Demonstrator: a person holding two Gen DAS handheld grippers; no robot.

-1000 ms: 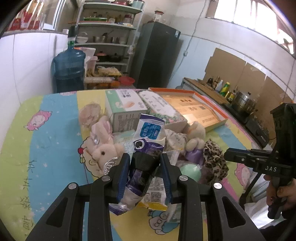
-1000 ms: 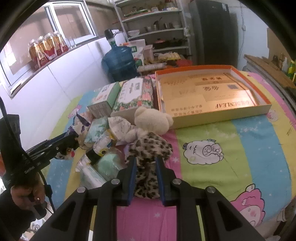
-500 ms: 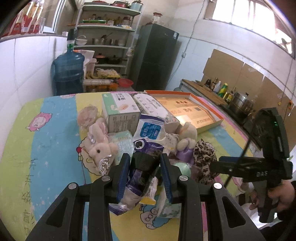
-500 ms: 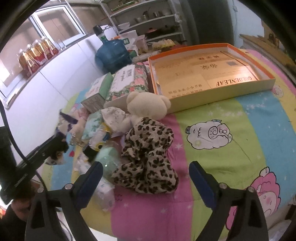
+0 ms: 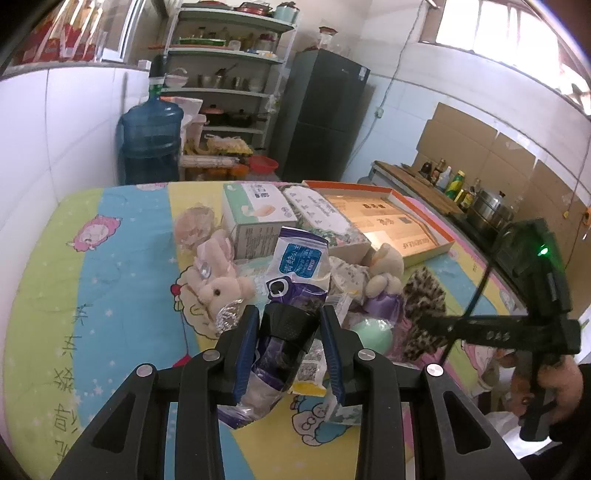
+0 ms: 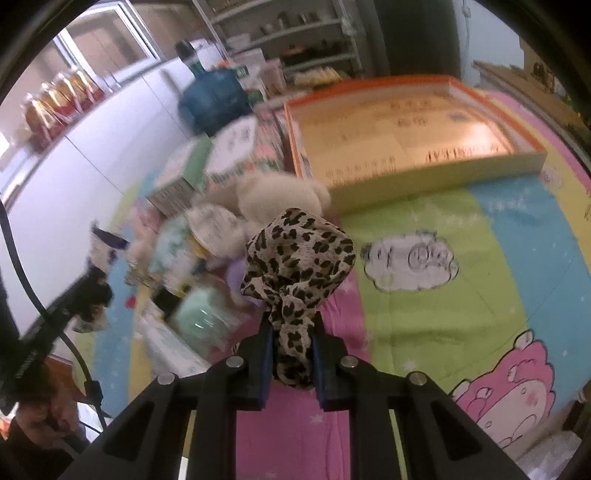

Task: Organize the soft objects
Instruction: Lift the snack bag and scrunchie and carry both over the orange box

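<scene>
Right hand-held gripper (image 6: pixel 291 350) just clamped leopard cloth (image 6: pixel 297 254) by its tail | left hand-held gripper (image 5: pixel 290 347) pinches purple pouch (image 5: pixel 295 280) | risk: cloth slips free, or snags the bear (image 6: pixel 280 192) at 12 o'clock

White tiled walls (image 5: pixel 74 122), metal shelving (image 5: pixel 225 70) (crowded), dark fridge (image 5: pixel 321 118), bright high windows (image 5: pixel 495 29)

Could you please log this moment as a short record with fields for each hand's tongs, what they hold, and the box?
left tongs: shut on purple snack bag, lifted above the pile
right tongs: just closed, shut on leopard-print cloth
orange-rimmed box: open, nothing soft inside
remaining pile: cream teddy bear, pink plush rabbit
surface: cartoon-print sheet
</scene>
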